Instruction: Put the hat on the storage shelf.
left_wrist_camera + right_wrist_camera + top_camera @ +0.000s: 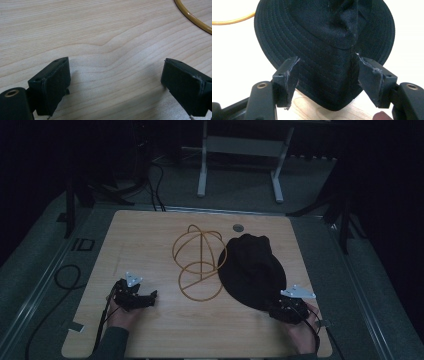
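A black bucket hat (252,270) lies on the right half of the wooden table (145,235). Just left of it and touching its brim stands a golden wire hat frame (200,265), a dome on a ring base. My right gripper (281,307) is at the hat's near edge. In the right gripper view its jaws stand wide on either side of the brim (324,82), and I see no squeeze on the cloth. My left gripper (150,297) rests low over bare wood at the front left, open, with nothing between its fingers (53,82). An arc of the wire frame (192,18) is ahead of it.
A round hole (238,227) sits near the table's far edge. Cables (65,277) lie on the floor to the left, and a white stand's legs (202,175) are beyond the table. Bare wood stretches along the front between my two hands.
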Demonstrator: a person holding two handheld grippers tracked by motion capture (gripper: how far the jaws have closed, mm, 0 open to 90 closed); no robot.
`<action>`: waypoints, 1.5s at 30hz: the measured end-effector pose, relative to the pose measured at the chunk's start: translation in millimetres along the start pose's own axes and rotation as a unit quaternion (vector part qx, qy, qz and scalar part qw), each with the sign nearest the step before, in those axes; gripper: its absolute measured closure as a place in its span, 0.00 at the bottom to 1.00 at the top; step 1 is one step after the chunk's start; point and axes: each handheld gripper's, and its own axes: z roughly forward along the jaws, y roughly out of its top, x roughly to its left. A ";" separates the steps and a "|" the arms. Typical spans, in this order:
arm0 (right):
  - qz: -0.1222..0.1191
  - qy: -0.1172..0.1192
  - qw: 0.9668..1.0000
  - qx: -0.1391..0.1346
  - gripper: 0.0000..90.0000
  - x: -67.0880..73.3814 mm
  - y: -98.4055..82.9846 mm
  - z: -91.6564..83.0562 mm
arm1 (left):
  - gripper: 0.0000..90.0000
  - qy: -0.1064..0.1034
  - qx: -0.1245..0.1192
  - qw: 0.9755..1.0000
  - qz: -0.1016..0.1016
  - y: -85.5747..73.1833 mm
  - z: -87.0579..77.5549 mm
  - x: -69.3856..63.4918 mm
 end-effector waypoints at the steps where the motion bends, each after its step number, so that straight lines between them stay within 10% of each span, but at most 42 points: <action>1: 0.002 0.002 1.000 0.000 0.41 0.0 -0.2 -0.1 | 0.10 0.000 0.000 1.000 0.000 0.0 0.0 0.0; 45: -0.039 0.076 0.992 0.095 0.42 -12.9 33.0 -2.3 | 0.10 0.001 0.000 1.000 0.001 -0.4 -0.5 -1.8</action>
